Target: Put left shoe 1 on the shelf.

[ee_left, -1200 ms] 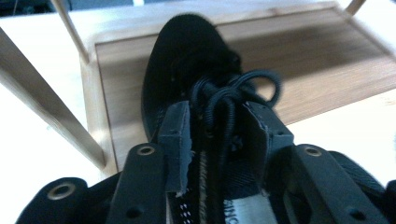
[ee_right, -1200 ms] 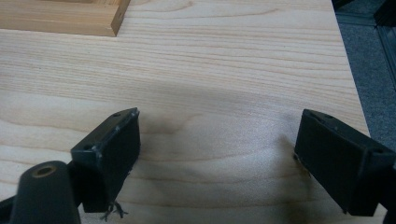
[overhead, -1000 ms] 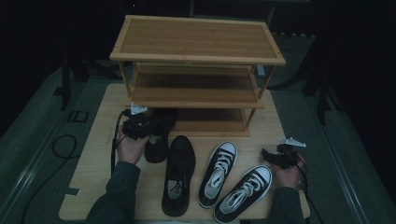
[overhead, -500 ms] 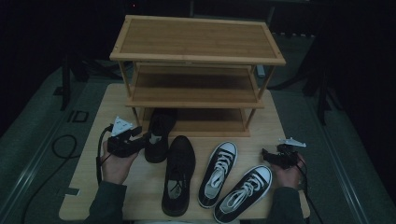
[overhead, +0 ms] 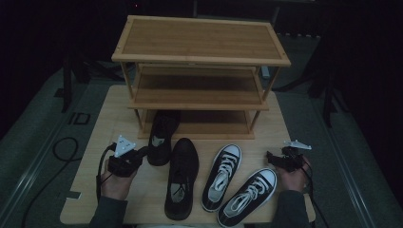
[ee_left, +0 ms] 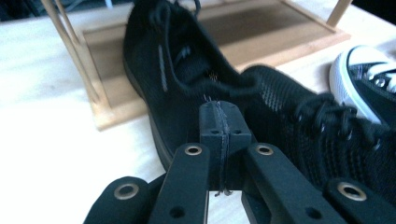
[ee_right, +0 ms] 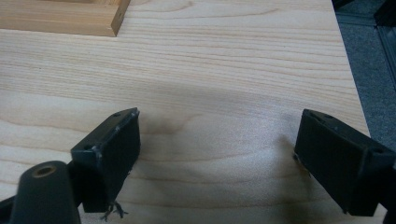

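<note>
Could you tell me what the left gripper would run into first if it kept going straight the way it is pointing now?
Most likely the black mesh shoe whose toe lies in the rack's bottom level. The left gripper, jaws shut with nothing between them, points at that shoe's heel side; the gap looks short, though depth is unclear.

Just ahead of the left gripper, the black shoe loses its toe past the top edge of the left gripper view, and its far side hides behind the second black shoe, which is blurred. To that gripper's right, the white-toed sneaker is cut by the edge. Beyond the right gripper, the shelf base shows one corner.
</note>
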Tool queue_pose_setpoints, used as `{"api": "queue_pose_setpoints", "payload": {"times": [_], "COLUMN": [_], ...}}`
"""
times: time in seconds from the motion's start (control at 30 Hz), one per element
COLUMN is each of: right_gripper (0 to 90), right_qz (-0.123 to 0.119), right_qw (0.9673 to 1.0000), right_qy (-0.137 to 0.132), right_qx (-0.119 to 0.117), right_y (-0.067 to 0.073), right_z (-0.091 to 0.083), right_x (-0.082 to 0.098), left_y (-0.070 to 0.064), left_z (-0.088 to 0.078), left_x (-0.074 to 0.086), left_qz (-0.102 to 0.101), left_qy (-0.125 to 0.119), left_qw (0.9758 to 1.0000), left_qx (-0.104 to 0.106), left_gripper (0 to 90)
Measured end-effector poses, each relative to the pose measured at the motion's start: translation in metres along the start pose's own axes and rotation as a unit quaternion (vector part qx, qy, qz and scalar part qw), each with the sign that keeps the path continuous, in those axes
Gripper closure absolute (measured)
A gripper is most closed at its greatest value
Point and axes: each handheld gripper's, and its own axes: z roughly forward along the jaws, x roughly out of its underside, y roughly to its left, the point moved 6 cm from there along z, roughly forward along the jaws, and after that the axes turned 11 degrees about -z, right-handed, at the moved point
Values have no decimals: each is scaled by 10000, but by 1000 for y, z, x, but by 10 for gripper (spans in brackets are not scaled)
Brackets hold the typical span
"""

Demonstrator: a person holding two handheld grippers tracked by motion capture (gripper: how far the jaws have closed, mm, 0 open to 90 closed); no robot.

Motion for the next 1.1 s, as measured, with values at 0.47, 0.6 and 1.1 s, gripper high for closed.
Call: {"api": "queue_pose_setpoints", "payload": {"times": [0.47,0.6,1.1], "right_gripper": [141,141,141], "right_qz": [-1,0,1], "right_qw": [10000,10000,10000], "right_qy": [0,0,0], "right_qx": [0,0,0], "right_y": [0,0,0], "right_z": [0,0,0], "right_x": [0,0,0], "left_y": [-6,-4,-4], "left_z": [34,38,52], "left_x": [35,41,59], "left_qz": [142,124,345], "left_qy": [623,777,1243], "left_qw": [9979,9968,9904], "left_qx": [-92,-149,-491], "left_gripper": [898,898,898]}}
